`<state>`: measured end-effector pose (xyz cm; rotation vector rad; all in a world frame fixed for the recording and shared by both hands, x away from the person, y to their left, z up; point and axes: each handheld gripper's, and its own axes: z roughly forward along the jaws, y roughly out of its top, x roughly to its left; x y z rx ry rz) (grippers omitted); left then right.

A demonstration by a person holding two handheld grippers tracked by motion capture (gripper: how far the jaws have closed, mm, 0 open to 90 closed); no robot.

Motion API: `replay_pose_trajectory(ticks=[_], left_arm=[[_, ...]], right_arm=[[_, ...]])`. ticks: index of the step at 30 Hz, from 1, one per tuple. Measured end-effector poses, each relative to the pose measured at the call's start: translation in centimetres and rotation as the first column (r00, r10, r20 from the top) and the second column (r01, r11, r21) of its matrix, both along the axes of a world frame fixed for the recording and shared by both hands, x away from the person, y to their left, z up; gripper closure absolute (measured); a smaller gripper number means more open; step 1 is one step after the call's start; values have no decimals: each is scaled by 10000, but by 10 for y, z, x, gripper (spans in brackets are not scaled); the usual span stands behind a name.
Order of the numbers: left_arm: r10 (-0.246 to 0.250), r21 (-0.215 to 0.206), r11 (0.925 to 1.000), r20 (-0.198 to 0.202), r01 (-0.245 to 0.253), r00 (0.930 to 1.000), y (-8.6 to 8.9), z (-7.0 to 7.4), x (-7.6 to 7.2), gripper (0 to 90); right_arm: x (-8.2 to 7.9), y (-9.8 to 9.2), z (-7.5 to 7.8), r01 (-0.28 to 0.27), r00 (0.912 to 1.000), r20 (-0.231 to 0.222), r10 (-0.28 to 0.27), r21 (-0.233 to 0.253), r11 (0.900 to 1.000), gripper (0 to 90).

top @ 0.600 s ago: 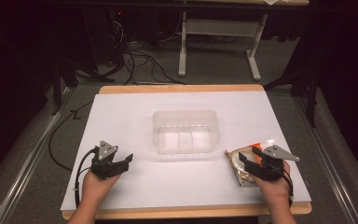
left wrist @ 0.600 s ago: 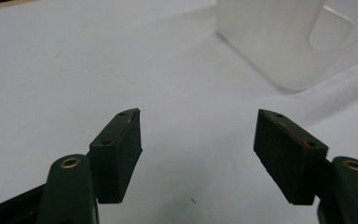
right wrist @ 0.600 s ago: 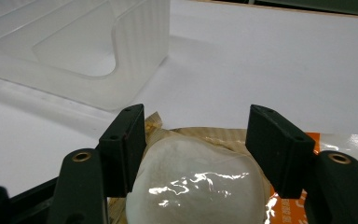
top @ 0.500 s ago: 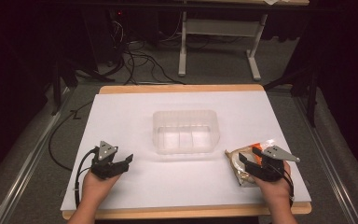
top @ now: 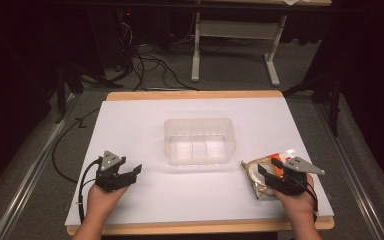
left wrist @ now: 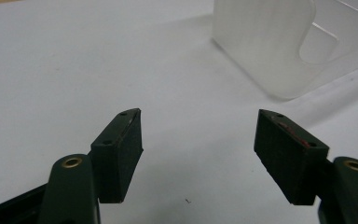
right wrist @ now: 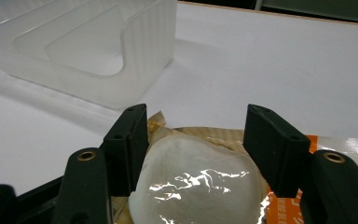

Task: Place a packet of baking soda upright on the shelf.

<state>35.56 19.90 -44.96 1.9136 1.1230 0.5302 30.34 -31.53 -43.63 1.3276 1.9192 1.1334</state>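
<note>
Right tongs (right wrist: 193, 140): we see them gaping astride wrapped bun (right wrist: 196, 186), lower centre, not clamped.
Left tongs (left wrist: 198, 144): spread wide, holding nothing, over table (left wrist: 51, 70).

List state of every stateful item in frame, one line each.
Left hand-held gripper: open, nothing between the jaws, low over the white table.
Right hand-held gripper: open, jaws on either side of the wrapped bun, not closed on it.
Wrapped bun: sealed in clear packaging, lying flat on the table.
Clear plastic container: upright, no lid, empty.

Print on wrapper (right wrist: 335, 168) seemingly unreadable.
</note>
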Motion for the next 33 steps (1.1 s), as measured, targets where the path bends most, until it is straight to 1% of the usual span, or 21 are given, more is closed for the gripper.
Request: replay_pose_trajectory(ticks=[4, 9, 13, 18, 21, 22, 25, 26, 29, 33], left_arm=[[41, 211, 9998, 183, -45, 9998, 0, 0, -1, 333], [30, 276, 9996, 178, -35, 9998, -1, 0, -1, 323], [-40, 367, 9993, 167, 34, 9999, -1, -1, -1, 322], [-148, 516, 9986, 110, 142, 9998, -2, -1, -1, 322], [-159, 595, 9981, 94, 154, 9998, -3, -2, 0, 322], [-167, 593, 9981, 81, 162, 9998, -3, -2, 0, 322], [-143, 582, 9982, 110, 136, 9998, -4, -2, 1, 322], [-161, 584, 9982, 63, 157, 9999, -3, -2, 2, 323], [-128, 521, 9986, 88, 123, 9999, -4, -2, 4, 323], [-158, 491, 9987, 93, 154, 9998, -6, -1, 7, 323]], right_arm=[[0, -3, 0, 45, 10000, 33, -46, 80, 10000, 410], [-2, -8, 3, 169, 9998, 133, -170, 31, 9999, 403], [-3, -15, 4, 488, 9987, 106, -490, 139, 9987, 388], [-6, -27, 5, 823, 9966, 82, -823, 69, 9966, 372], [-9, -33, 5, 1096, 9940, -29, -1096, 118, 9939, 361], [-9, -36, 5, 1163, 9932, 13, -1163, 130, 9931, 360], [-11, -42, 4, 1384, 9904, -57, -1383, 223, 9901, 355], [-11, -44, 4, 1448, 9894, -87, -1446, 231, 9892, 355], [-13, -47, 2, 1617, 9867, -207, -1613, 200, 9866, 352], [-17, -52, 1, 1895, 9817, -235, -1892, 149, 9818, 335]])
